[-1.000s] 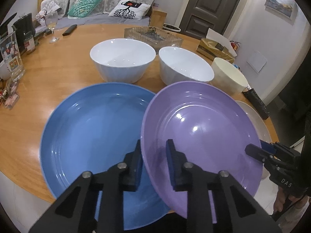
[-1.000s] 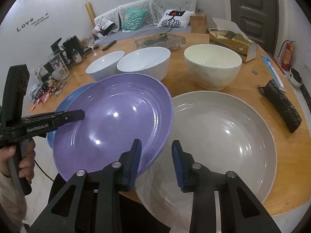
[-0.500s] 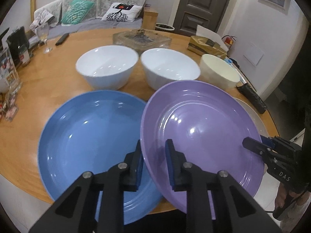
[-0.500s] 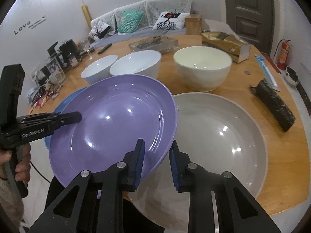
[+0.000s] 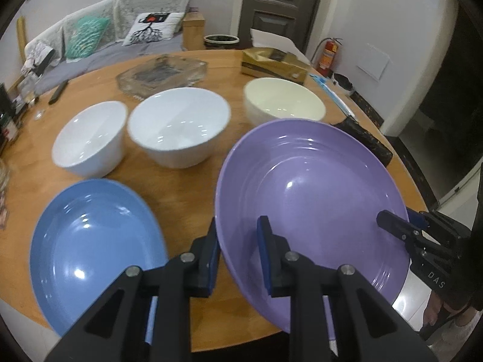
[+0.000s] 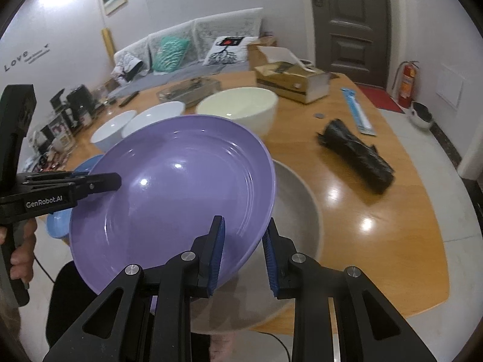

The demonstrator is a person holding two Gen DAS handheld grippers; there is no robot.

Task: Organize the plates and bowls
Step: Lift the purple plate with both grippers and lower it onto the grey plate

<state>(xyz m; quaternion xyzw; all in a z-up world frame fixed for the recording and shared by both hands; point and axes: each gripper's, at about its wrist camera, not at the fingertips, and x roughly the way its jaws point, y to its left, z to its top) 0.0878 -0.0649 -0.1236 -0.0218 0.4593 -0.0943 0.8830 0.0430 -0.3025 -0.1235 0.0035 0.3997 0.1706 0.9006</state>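
Both grippers hold the purple plate [image 5: 314, 193] in the air. My left gripper [image 5: 238, 253] is shut on its left rim. My right gripper [image 6: 243, 253] is shut on its right rim and also shows in the left wrist view [image 5: 401, 226]. The plate [image 6: 175, 193] hangs above the grey plate [image 6: 299, 211] and hides most of it. The blue plate [image 5: 90, 241] lies on the table to the left. Two white bowls [image 5: 90, 138] [image 5: 181, 129] and a cream bowl [image 5: 283, 102] stand behind the plates.
The round wooden table [image 5: 187, 193] also carries a glass tray [image 5: 163, 75], a tissue box [image 5: 271, 63], a black rolled bundle [image 6: 356, 157] and a blue packet [image 6: 357, 114]. Bottles and photo frames [image 6: 69, 117] crowd the far left edge.
The purple plate has been lifted off the blue plate and carried up and to the right, over the grey plate. Both grippers rose with it.
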